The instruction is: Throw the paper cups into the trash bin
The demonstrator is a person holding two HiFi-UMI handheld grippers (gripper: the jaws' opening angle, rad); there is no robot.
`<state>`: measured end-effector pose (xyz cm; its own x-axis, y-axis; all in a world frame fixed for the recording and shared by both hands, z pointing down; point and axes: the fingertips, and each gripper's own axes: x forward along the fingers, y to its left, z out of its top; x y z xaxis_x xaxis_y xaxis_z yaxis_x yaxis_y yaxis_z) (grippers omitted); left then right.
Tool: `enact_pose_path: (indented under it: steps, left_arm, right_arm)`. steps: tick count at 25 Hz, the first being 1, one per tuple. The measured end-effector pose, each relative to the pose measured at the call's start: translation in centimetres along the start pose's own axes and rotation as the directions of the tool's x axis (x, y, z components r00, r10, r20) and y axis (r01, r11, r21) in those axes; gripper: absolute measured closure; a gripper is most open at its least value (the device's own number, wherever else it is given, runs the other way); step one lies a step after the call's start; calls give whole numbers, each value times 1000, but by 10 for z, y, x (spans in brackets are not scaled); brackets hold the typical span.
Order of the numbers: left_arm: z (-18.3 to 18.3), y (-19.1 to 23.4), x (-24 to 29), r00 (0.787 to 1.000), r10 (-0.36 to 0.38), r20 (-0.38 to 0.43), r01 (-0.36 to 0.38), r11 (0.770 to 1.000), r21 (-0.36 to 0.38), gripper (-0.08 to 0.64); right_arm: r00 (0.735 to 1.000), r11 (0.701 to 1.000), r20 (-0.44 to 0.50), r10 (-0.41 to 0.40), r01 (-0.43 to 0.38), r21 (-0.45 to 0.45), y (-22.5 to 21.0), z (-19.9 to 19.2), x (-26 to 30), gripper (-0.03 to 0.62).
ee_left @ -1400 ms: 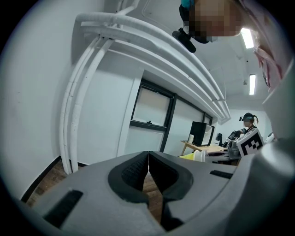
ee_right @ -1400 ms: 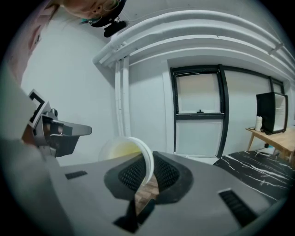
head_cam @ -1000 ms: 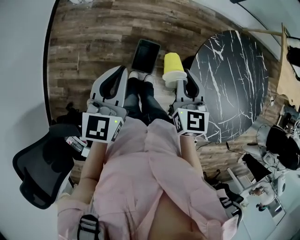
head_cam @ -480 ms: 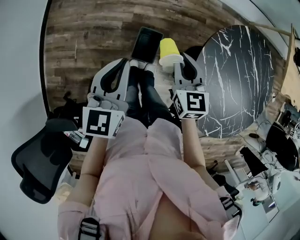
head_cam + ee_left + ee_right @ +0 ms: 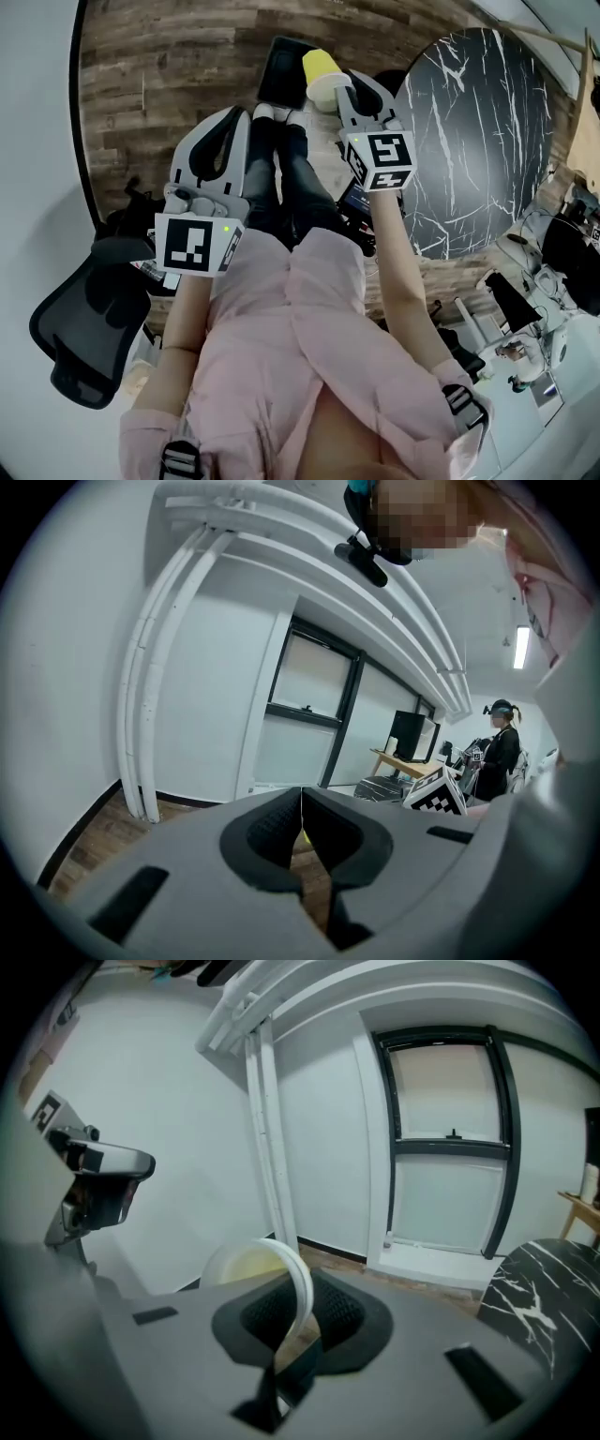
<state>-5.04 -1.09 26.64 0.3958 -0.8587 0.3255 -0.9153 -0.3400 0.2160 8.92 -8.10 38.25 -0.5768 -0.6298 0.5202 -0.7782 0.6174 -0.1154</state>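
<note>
Out at the far end, past the person's feet, the right tool (image 5: 336, 89) has carried the yellow paper cup (image 5: 319, 71) forward and left, away from the marble desk (image 5: 478, 131). It grips the cup by the rim, and the cup now hangs at the right edge of the dark trash bin (image 5: 281, 70), so the drop looks close. The left tool (image 5: 239, 117) is clenched on nothing. The desk's curve crowds the right, while bare wooden floor (image 5: 159, 75) lies open to the left.

Blk marble table (image 5: 469, 122) (white veins), office chair (image 5: 75, 342) at left, wood floor (image 5: 159, 75), window (image 5: 450, 1101)
</note>
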Motion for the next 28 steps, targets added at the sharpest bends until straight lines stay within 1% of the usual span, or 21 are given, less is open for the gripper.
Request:
enact_pose_path:
  steps: [3, 8, 11, 14, 16, 21, 25, 28]
  left_arm:
    - [0, 2, -3, 1000, 0, 0, 0, 1000, 1, 543]
    - [1, 7, -10, 1000, 1, 0, -1, 1000, 9, 543]
    - [-2, 9, -10, 1000, 0, -7, 0, 1000, 7, 543]
    - [-5, 7, -9, 1000, -6, -15, 6, 1000, 5, 543]
    - [-7, 7, -10, 1000, -10, -17, 10, 1000, 5, 543]
    - [-10, 11, -10, 1000, -14, -21, 14, 1000, -5, 543]
    - [-10, 15, -8, 1000, -13, -13, 12, 1000, -13, 543]
    - [-10, 19, -8, 1000, -4, -9, 4, 1000, -25, 543]
  right_arm:
    - [999, 998, -16, 33, -33, -43, -6, -2, -3, 545]
    - [998, 989, -51, 47, -54, -137, -28, -8, -12, 545]
    - [998, 987, -48, 42, -49, -154, -48, -9, -12, 545]
    - [997, 985, -55, 47, -56, -163, -57, -13, -4, 545]
    - [997, 987, -60, 39, -48, -154, -53, -16, 3, 545]
    - [996, 996, -78, 39, -45, -76, -26, -35, 29, 545]
    - [990, 998, -136, 46, -52, -39, -15, -60, 44, 545]
    - [981, 997, -185, 59, -67, -35, -14, -79, 53, 545]
